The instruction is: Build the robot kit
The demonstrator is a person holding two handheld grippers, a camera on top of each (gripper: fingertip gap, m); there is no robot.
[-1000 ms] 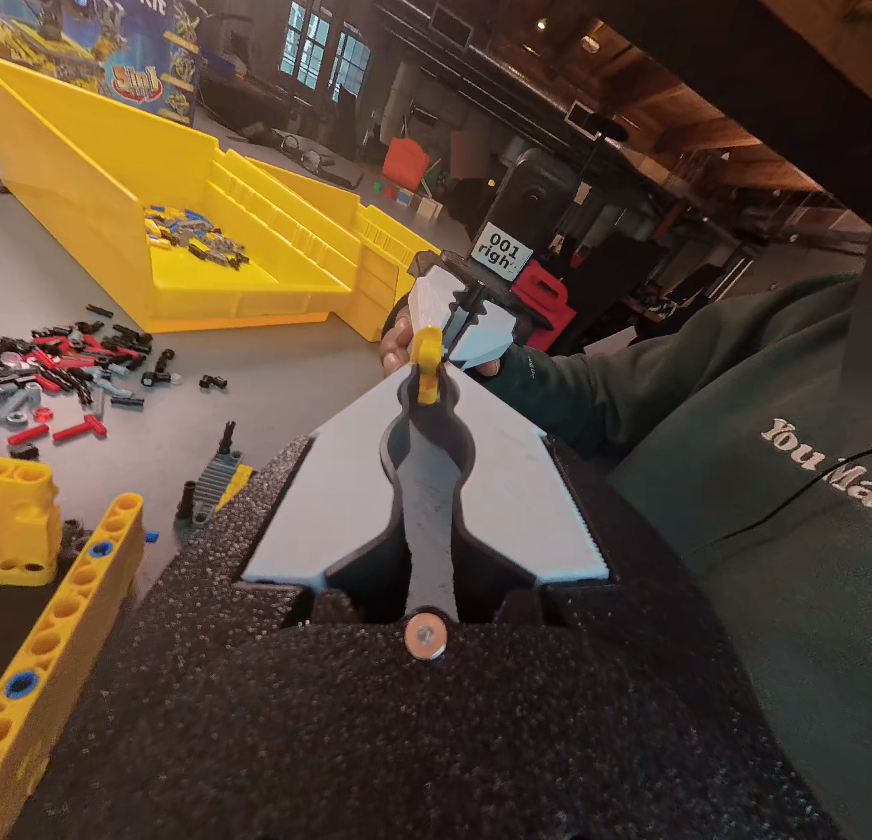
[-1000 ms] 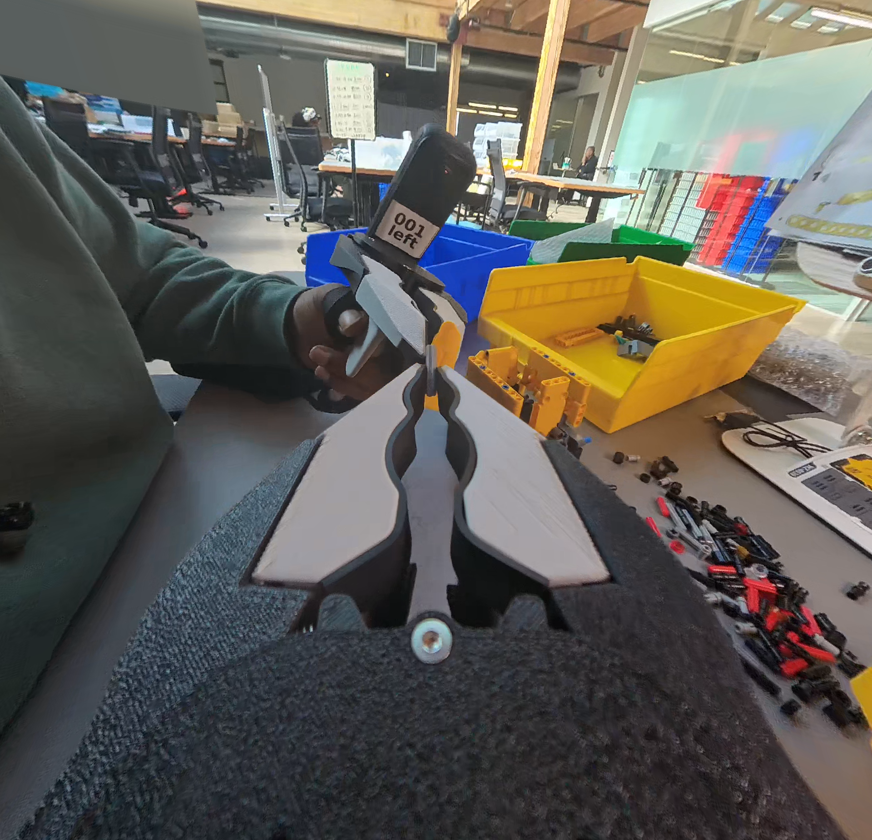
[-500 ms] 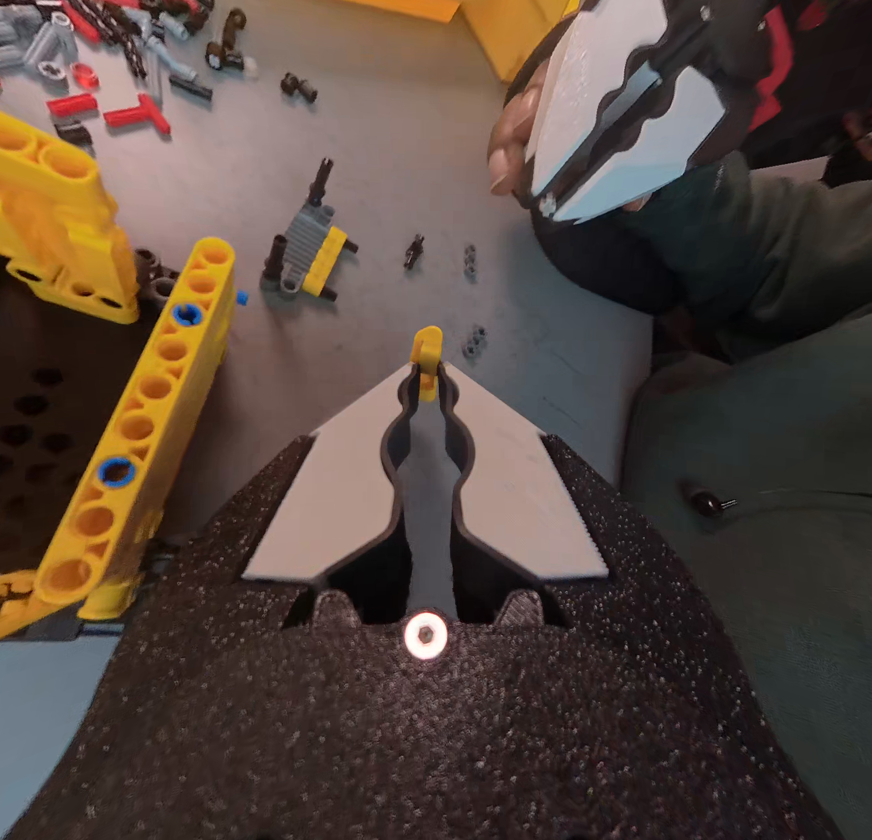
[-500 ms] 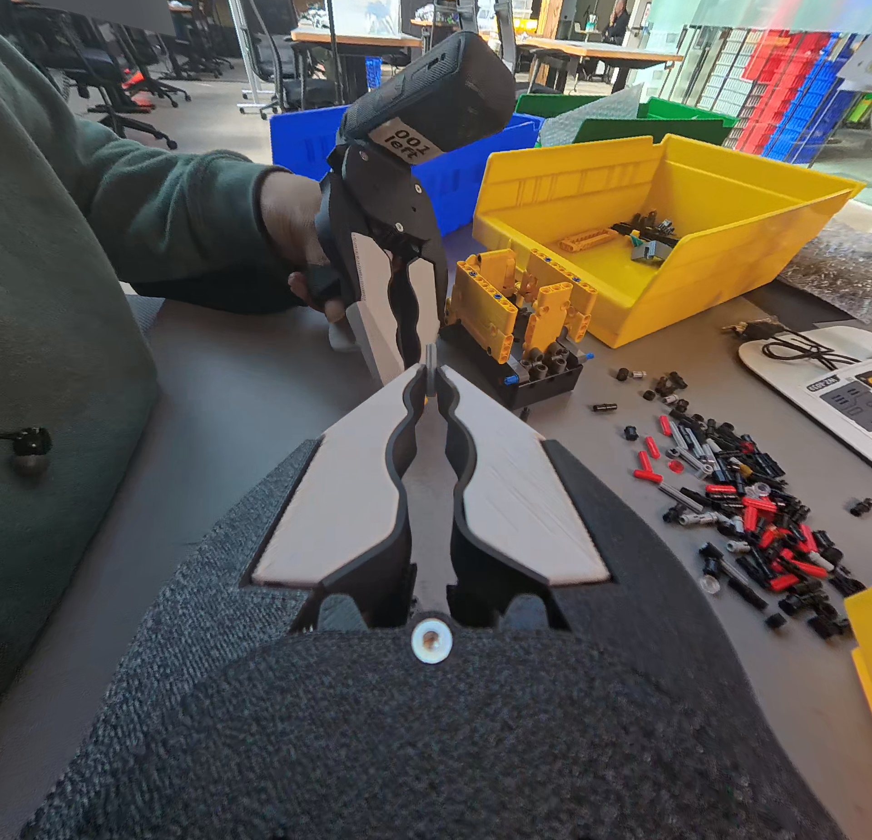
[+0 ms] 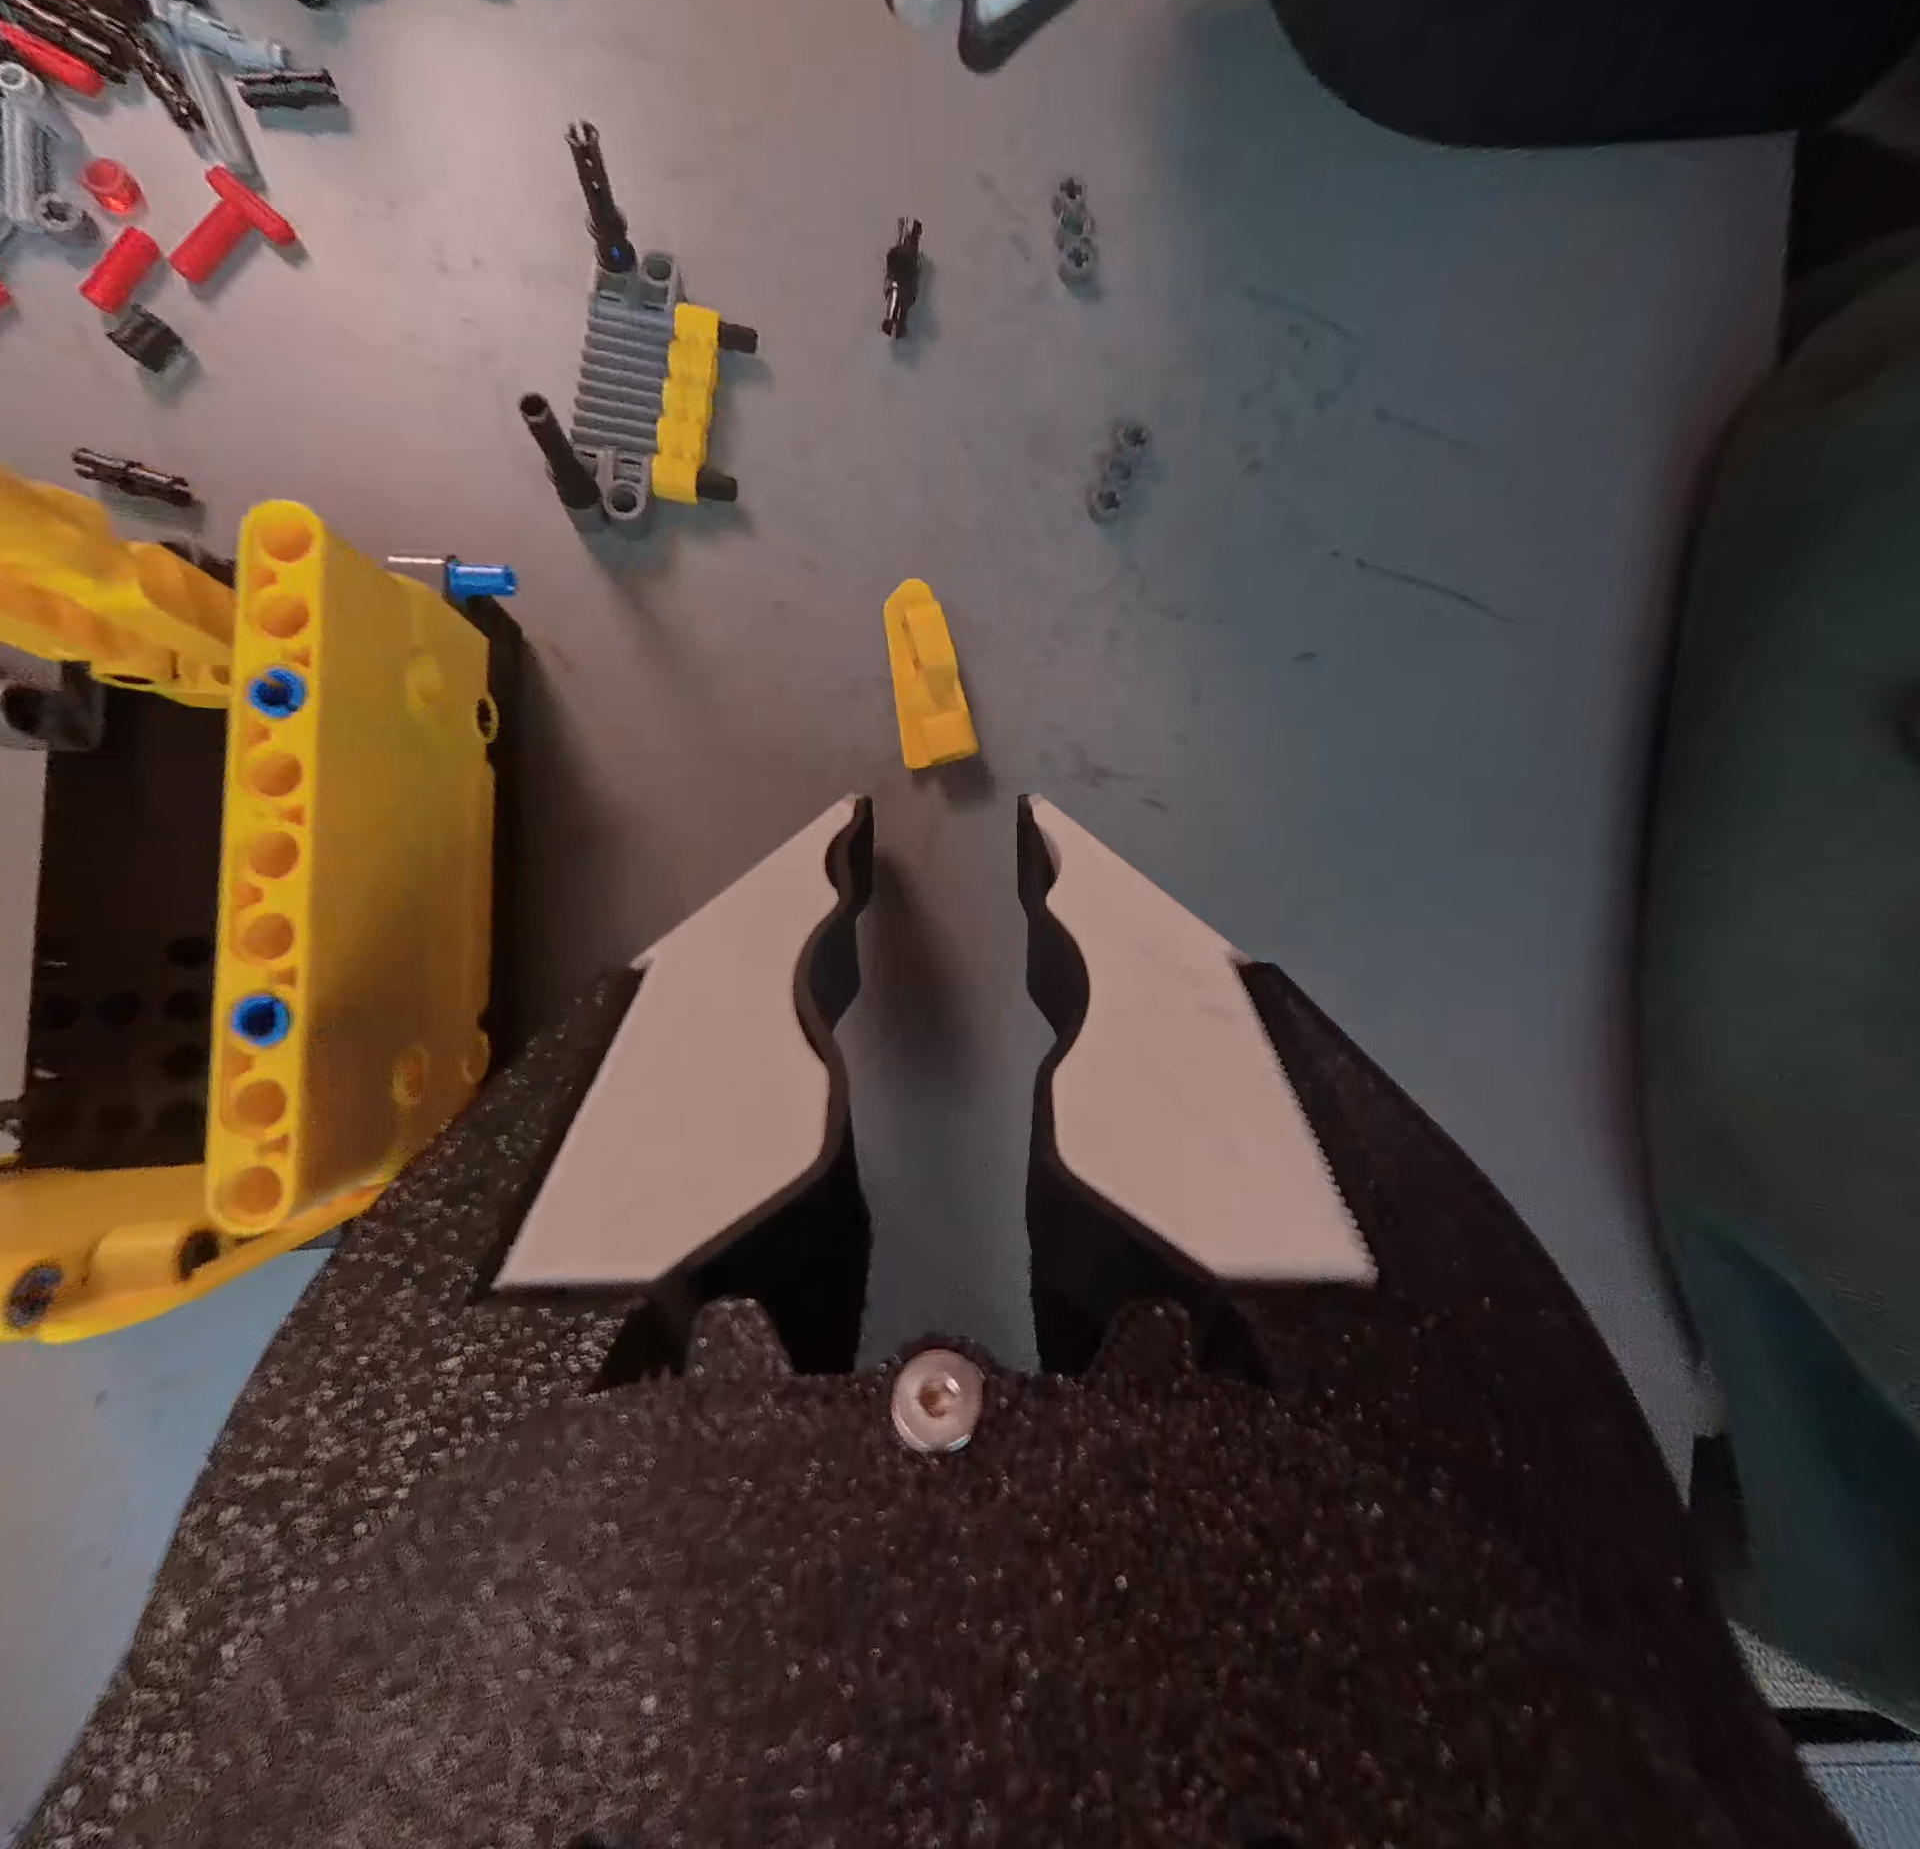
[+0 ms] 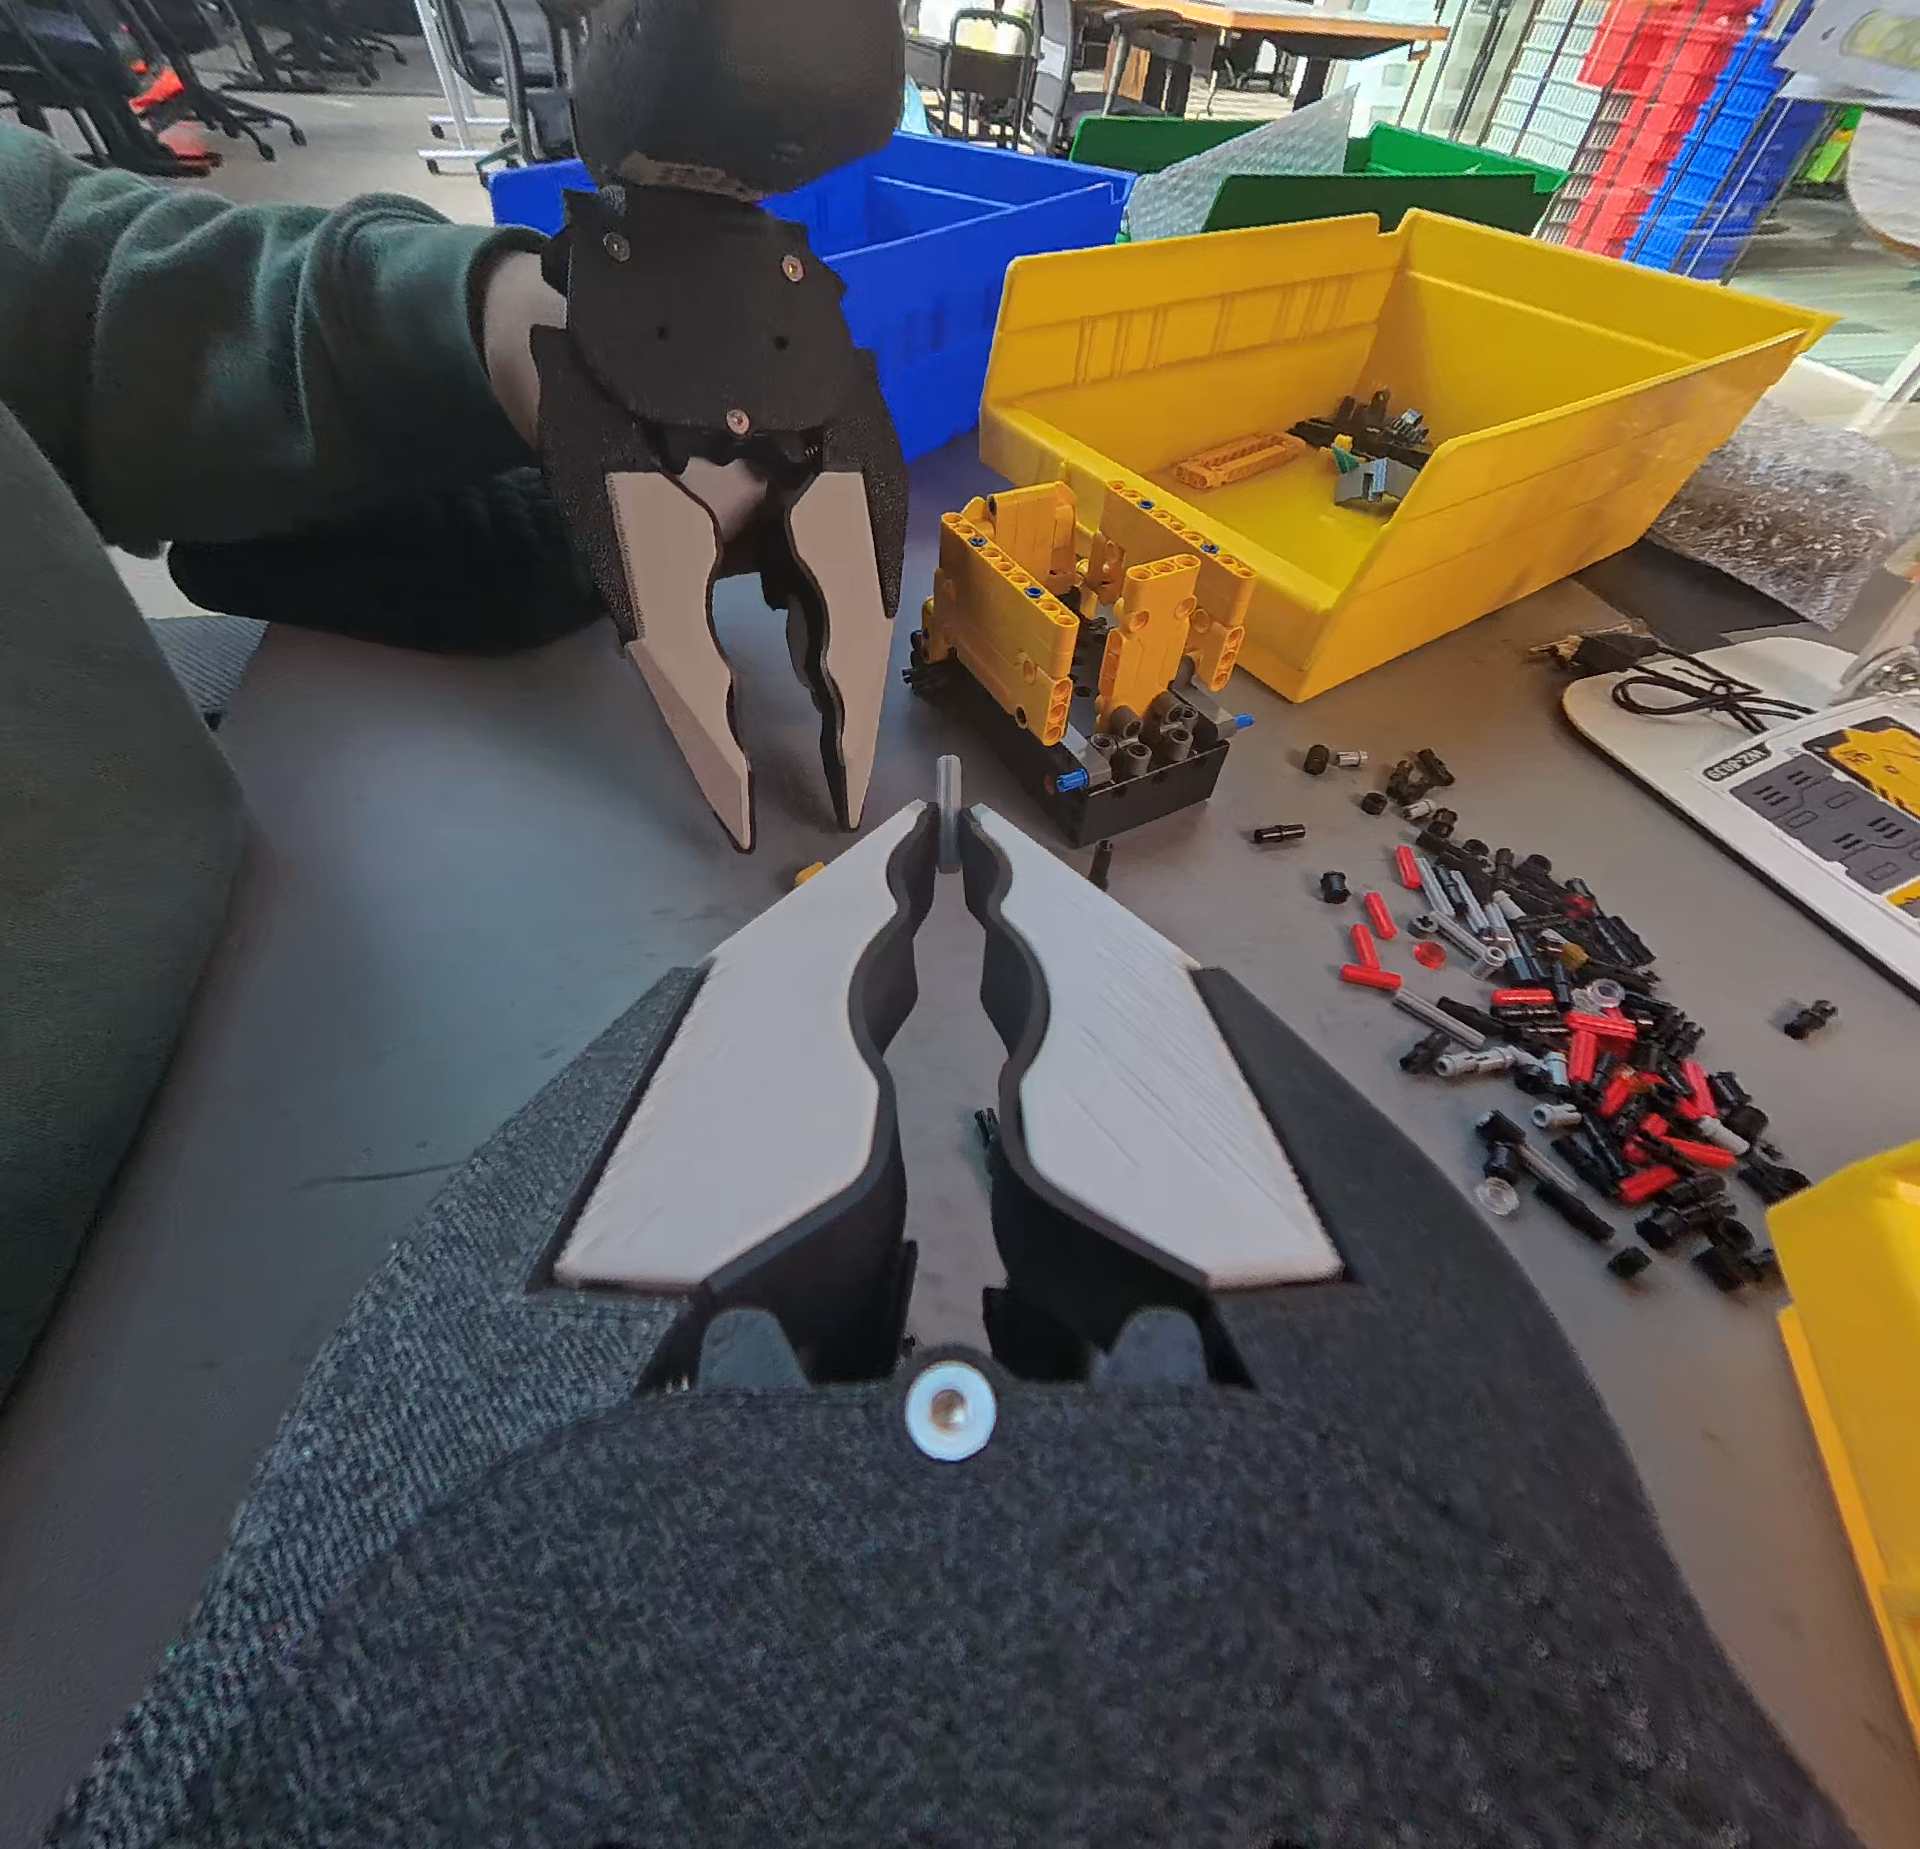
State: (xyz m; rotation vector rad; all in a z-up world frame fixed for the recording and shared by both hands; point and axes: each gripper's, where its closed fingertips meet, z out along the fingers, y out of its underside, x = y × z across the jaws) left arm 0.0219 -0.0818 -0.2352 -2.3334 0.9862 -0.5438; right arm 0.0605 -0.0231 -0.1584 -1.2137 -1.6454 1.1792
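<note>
Grey pin (image 6: 948, 812) pinched in right gripper (image 6: 948, 831).

Writing shows in one place only: a white printed sheet (image 6: 1808, 812) with grey and yellow drawings lies at the right edge of the grey counter (image 6: 468, 864) and bears a small black code line, too small to read surely.

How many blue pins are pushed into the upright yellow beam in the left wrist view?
2: one near the top of the beam, one lower down. Others may be hidden.
</note>
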